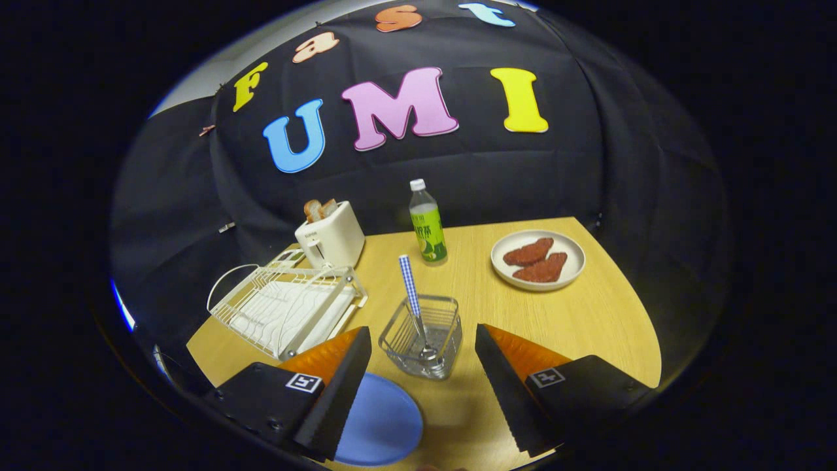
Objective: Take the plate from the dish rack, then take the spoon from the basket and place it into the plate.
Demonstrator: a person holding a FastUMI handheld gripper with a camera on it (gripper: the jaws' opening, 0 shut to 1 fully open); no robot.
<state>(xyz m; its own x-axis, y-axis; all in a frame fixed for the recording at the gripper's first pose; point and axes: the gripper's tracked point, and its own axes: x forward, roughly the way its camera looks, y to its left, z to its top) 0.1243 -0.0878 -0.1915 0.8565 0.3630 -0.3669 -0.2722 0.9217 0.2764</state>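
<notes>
A blue plate [382, 422] lies flat on the wooden table [588, 314], partly under my left finger [340, 386]. Just ahead, between the fingertips, stands a clear wire basket [424, 337]. In it leans a spoon [413, 304] with a blue-and-white checked handle, its bowl down at the basket's bottom. The white dish rack [288, 307] sits left of the basket and holds no dishes. My gripper [422, 353] is open, its fingers wide apart and touching nothing, hovering above the table just short of the basket.
A cream toaster [330, 239] with bread slices stands behind the rack. A green drink bottle [427, 226] stands beyond the basket. A white plate with two reddish meat pieces [538, 260] sits at the far right.
</notes>
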